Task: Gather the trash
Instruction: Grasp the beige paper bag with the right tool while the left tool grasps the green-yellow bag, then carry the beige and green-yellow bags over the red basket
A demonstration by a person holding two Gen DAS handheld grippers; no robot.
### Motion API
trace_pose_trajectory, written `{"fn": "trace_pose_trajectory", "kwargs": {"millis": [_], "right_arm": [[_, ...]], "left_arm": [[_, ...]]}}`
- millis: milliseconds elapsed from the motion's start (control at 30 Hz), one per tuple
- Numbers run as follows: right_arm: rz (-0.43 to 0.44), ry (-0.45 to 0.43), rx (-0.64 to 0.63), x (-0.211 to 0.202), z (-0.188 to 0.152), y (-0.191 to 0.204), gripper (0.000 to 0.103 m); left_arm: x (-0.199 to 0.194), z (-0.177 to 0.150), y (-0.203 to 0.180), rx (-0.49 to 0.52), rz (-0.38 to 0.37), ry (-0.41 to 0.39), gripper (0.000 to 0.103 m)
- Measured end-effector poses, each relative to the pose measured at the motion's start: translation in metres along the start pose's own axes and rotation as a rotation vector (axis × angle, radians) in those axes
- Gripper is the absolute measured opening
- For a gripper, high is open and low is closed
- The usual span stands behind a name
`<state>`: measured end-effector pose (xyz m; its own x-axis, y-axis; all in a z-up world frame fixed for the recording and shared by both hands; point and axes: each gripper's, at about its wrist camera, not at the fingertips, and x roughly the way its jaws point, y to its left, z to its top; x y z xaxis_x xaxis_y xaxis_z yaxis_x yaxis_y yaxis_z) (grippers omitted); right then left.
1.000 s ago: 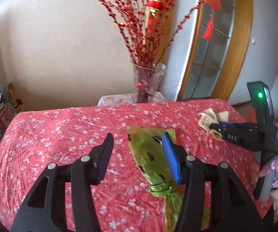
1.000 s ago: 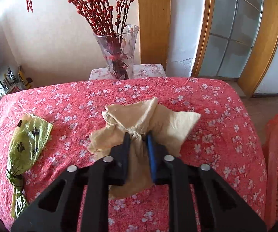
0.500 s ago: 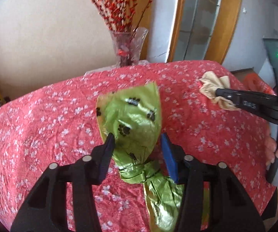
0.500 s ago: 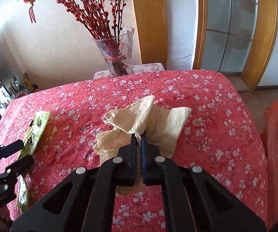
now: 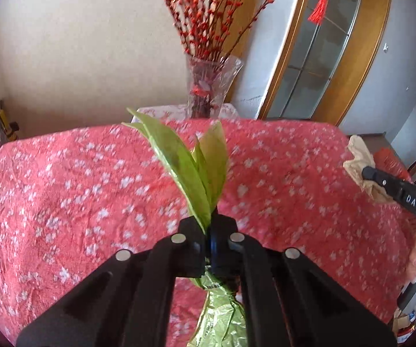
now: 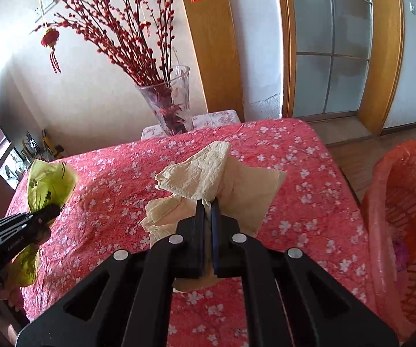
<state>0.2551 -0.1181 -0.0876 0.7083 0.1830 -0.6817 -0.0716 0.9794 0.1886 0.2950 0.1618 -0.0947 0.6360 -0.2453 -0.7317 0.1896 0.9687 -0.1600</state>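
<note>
Where the left wrist view shows the right gripper (image 5: pixel 365 173), "DAS" reads on its side. Left gripper (image 5: pixel 210 225) is pinched tight on the green bag (image 5: pixel 184 167), glossy, crinkled, off the tablecloth (image 5: pixel 63 188). Right wrist view: right gripper clamps the beige tissue (image 6: pixel 208 173), crumpled, above cloth; orange basket (image 6: pixel 404 202) beside.
</note>
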Motion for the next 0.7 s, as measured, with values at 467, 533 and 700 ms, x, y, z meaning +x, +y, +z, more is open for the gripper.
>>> {"fn": "trace_pose_trajectory", "kwargs": {"millis": [467,533,700], "right_arm": [[-0.027,-0.081,0.063,-0.049,-0.003,-0.051,0.005],[-0.035,-0.093,0.081,-0.056,-0.004,-0.062,0.005],[-0.052,-0.118,0.119,-0.072,-0.007,-0.086,0.005]], "left_arm": [[-0.012,0.039,-0.085,0.068,-0.111,-0.082,0.004],[-0.011,0.04,-0.095,0.075,-0.129,-0.083,0.004],[-0.01,0.044,-0.126,0.102,-0.169,-0.083,0.004]]}}
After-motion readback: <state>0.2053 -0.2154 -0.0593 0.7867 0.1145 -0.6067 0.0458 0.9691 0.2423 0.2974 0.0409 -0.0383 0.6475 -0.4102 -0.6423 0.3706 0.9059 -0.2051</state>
